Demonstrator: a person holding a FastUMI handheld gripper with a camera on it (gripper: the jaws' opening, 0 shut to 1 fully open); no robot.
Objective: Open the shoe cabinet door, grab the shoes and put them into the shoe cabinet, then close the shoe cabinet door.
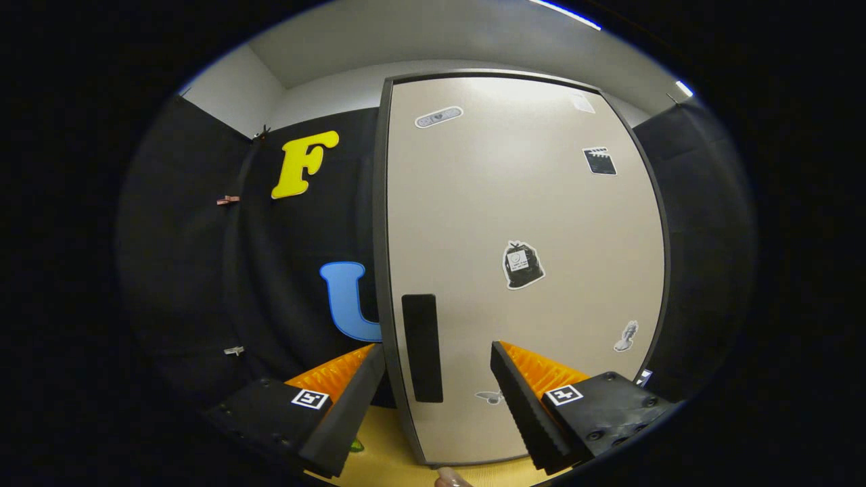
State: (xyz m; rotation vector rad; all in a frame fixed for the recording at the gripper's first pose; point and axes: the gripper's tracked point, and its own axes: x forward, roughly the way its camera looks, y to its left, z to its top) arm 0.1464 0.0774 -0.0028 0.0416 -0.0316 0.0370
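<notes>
Gripper: gripper (438,362) spread wide, fingers holding nothing.
Handle: dark upright handle (422,348) sits between the fingers, nearer the left one, by the door's left edge.
Door: shoe cabinet door (521,223) is pale beige with a dark frame, closed, standing just ahead of the fingers.
Stickers: several small stickers (522,265) are scattered over the door.
Floor: yellowish floor (387,454) lies below the door.
Surroundings: black cloth wall (203,270) hangs to the left and right of the cabinet.

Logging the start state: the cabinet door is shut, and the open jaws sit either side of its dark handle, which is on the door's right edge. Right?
Not quite. The gripper view shows the dark handle near the left edge of the shut cabinet door. The gripper is open, jaws either side of it.
</notes>
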